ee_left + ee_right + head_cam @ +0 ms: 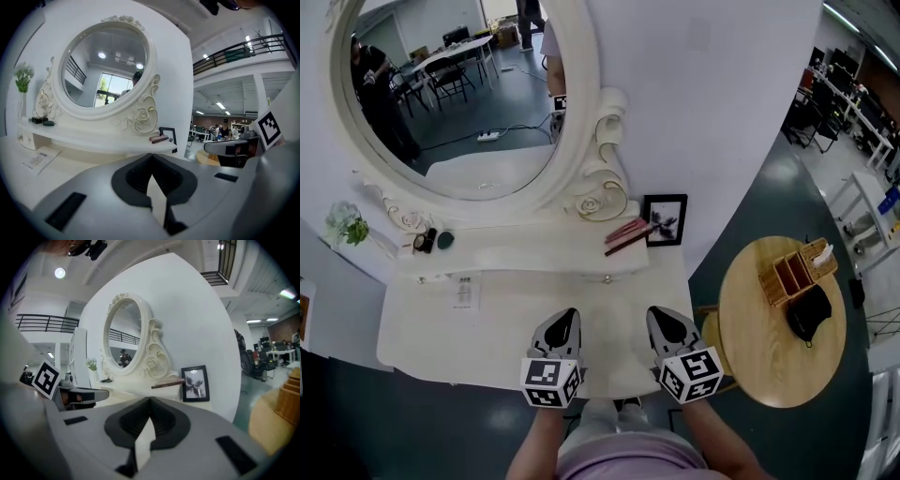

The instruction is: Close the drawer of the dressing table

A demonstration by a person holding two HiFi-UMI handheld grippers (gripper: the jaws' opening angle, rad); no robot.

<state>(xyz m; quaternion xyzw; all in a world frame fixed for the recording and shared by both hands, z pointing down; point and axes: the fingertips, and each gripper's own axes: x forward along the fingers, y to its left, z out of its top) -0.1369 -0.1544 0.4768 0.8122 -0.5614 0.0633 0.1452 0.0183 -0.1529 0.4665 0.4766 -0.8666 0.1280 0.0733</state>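
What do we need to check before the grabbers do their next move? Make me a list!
1. Left gripper fingers together, holding nothing: ok.
2. Right gripper fingers together, holding nothing: ok.
3. Both grippers over the dressing table, side by side and not touching each other: ok.
4. Drawer found and seen open: cannot tell; no view shows an open drawer.
5. Picture frame standing at the back right, away from the grippers: ok.
6. Paper sheet lying flat to the left, out of the way: ok.
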